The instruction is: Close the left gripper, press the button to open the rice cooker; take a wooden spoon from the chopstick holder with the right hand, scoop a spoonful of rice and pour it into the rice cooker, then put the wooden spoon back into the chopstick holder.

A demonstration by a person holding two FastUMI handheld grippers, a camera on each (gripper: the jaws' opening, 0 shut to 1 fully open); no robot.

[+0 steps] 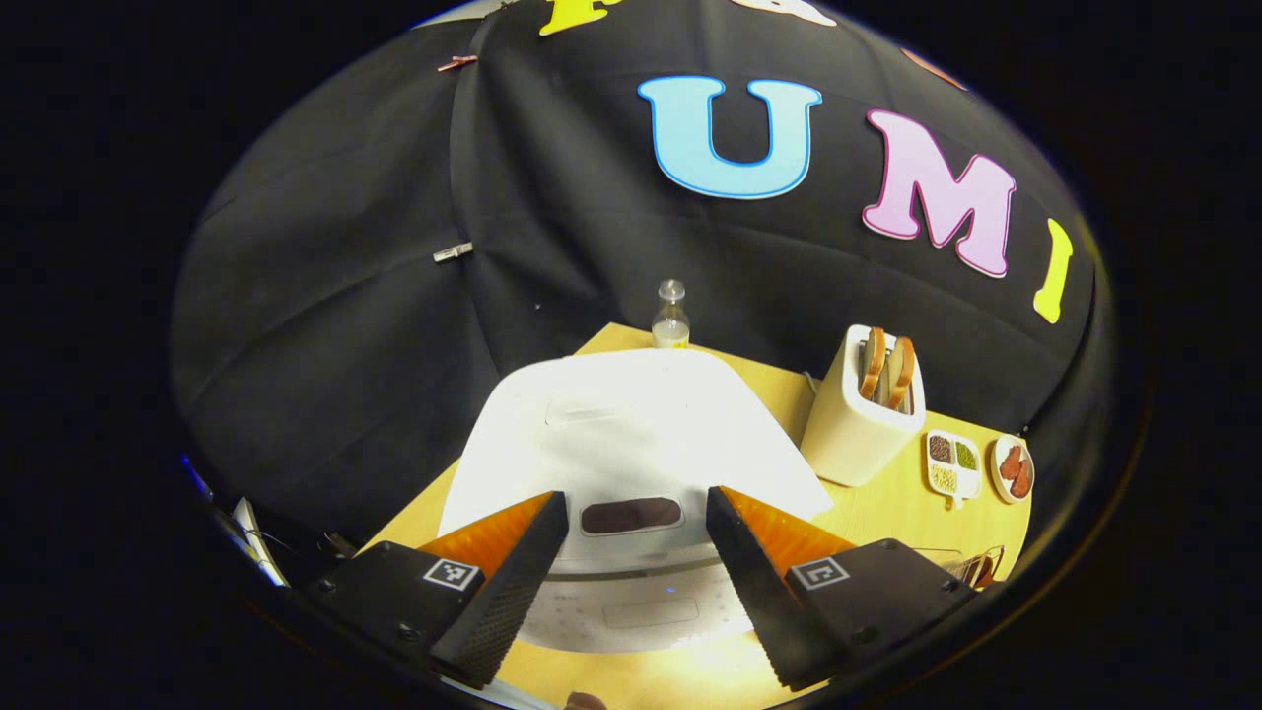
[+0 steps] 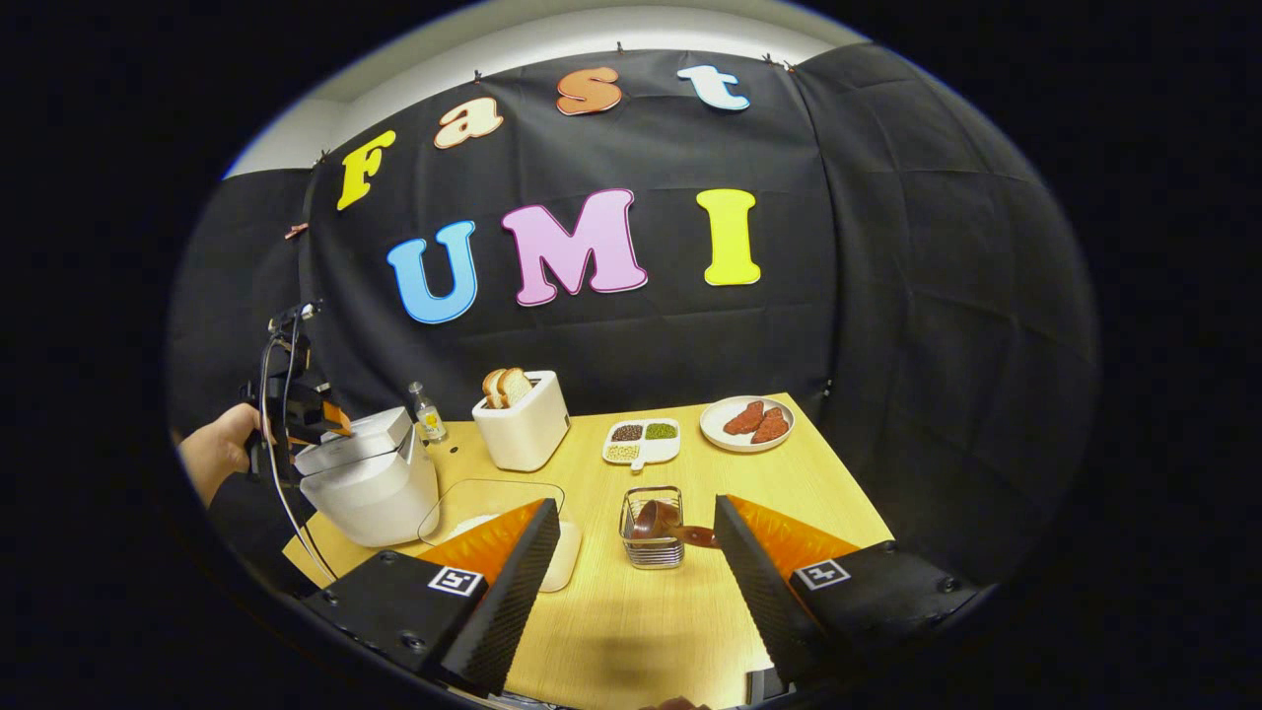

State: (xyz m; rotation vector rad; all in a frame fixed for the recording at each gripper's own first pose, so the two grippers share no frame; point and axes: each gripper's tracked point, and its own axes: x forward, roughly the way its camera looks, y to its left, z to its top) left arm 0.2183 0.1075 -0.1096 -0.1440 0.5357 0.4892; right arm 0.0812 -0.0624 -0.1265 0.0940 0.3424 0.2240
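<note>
White rice cooker (image 1: 631,444), lid down, sits at the worktop's (image 2: 690,592) left edge; the left gripper (image 1: 636,582) hovers above it, fingers spread. In the right gripper view a hand (image 2: 219,449) holds that gripper, while the right gripper (image 2: 639,582), also spread, faces the wire chopstick holder (image 2: 652,532) with the wooden spoon (image 2: 670,523) near the front edge. Toaster (image 2: 523,419) and plates stand by the black cloth wall.

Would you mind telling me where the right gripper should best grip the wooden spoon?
Probably the handle of the wooden spoon, coming from above: it lies tilted in the wire holder, its end sticking out over the rim toward the open right gripper.
</note>
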